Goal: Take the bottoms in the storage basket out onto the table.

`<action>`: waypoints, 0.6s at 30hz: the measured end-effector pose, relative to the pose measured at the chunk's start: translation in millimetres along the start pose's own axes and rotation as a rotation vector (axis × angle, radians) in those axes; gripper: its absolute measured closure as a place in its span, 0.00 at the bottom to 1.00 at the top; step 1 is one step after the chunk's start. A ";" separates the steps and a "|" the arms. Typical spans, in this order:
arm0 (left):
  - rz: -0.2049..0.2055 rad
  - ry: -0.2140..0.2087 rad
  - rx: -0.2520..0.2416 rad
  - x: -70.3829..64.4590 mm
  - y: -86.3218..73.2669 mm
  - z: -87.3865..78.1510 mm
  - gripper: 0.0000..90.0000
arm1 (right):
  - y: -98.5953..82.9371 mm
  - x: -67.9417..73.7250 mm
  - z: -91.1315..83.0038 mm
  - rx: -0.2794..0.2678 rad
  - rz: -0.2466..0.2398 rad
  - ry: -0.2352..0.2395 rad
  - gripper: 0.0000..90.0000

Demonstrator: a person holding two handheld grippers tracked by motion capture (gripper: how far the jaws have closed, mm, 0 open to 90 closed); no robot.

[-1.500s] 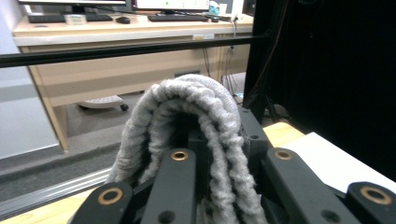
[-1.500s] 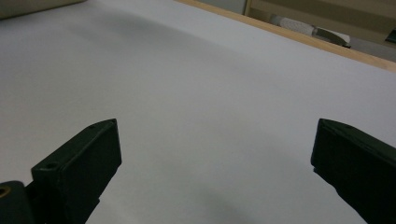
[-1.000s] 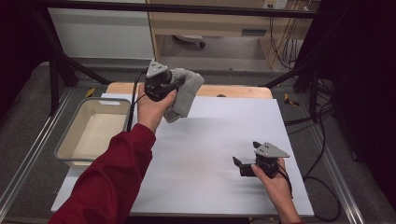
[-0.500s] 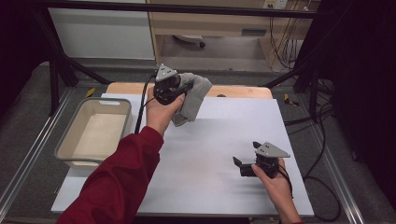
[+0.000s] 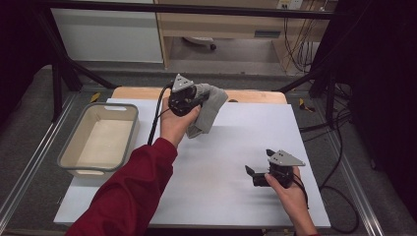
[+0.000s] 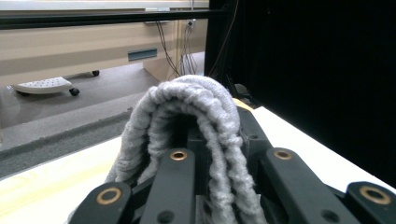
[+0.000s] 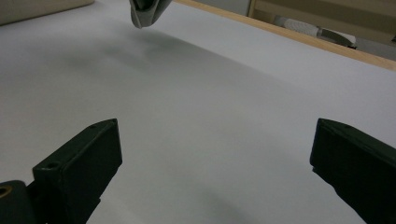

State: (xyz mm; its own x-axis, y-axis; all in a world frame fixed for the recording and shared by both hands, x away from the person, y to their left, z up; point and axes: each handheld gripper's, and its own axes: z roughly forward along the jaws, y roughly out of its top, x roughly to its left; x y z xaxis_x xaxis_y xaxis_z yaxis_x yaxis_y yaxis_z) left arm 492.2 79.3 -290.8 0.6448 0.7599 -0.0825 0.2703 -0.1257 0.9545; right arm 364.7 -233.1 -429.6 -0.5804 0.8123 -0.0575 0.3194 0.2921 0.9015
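Grey knitted cloth (image 5: pixel 209 108) hangs folded from the left gripper (image 5: pixel 189 98), whose jaws are clamped on it — in the left gripper view the cloth (image 6: pixel 187 130) loops over and between the black links. It is held up above the far middle of the white table (image 5: pixel 221 162), its lower end hanging clear of the surface, with the tub (image 5: pixel 98 140) well apart to the left. The right gripper (image 5: pixel 255 176) rests low over the near right of the table, jaws spread wide and holding nothing. This looks like the carry step; next the cloth probably needs lowering flat — with the right gripper coming over to catch its free end (image 7: pixel 144 14).
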 end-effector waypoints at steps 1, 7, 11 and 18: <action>0.001 -0.001 0.001 -0.4 -0.7 0.5 0.87 | 0.0 0.0 0.0 0.000 0.000 0.000 0.03; -0.006 -0.010 0.003 -2.6 -11.4 3.8 0.87 | -0.3 0.3 -0.2 0.001 0.000 -0.001 0.03; -0.007 -0.013 0.012 -4.1 -20.5 6.1 0.87 | -0.2 0.5 -0.1 0.003 0.001 0.000 0.02; -0.013 -0.019 0.015 -7.7 -33.2 7.6 0.87 | -0.3 0.5 -0.2 0.004 -0.004 -0.001 0.02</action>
State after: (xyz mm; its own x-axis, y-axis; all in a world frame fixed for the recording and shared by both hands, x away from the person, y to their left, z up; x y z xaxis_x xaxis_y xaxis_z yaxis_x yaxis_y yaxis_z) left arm 483.6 72.8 -324.0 0.6548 0.7490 -0.1009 0.2896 -0.1253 0.9489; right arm 364.2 -232.9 -429.9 -0.5810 0.8116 -0.0619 0.3198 0.2975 0.8995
